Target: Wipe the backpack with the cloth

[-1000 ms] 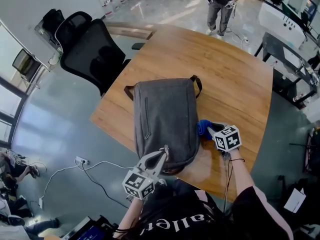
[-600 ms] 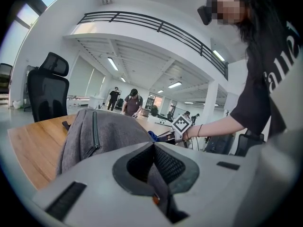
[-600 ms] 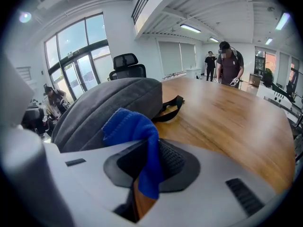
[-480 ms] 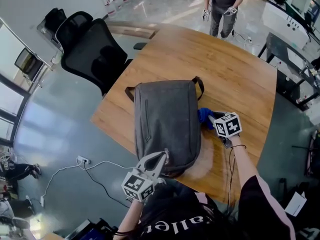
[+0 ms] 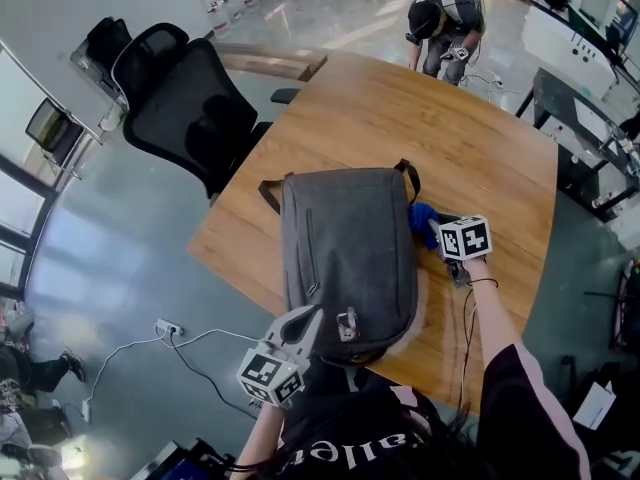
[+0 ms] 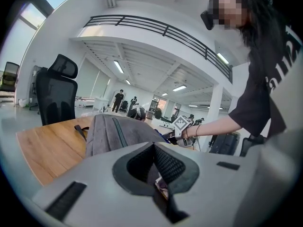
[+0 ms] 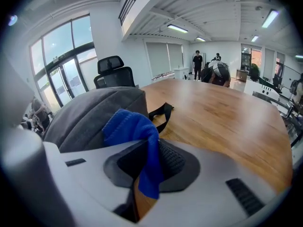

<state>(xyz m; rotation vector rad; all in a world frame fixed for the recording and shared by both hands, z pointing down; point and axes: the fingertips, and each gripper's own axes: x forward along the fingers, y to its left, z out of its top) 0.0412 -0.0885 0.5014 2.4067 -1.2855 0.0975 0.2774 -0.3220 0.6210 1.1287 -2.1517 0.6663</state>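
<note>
At the near edge of the surface [image 5: 480, 138] lay the grey backpack [image 5: 350, 248]. Your left gripper [image 5: 318, 316] pinched its near end. Your right gripper [image 5: 435, 230] clamped the blue cloth [image 5: 421, 217] against its right side, with open wood beyond.

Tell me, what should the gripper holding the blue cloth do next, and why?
Probably sweep the right gripper leftward onto the top of the grey fabric backpack: its jaws clamp the blue cloth, which sits only at the backpack's right edge, while the left gripper pinches the backpack's near end.
</note>
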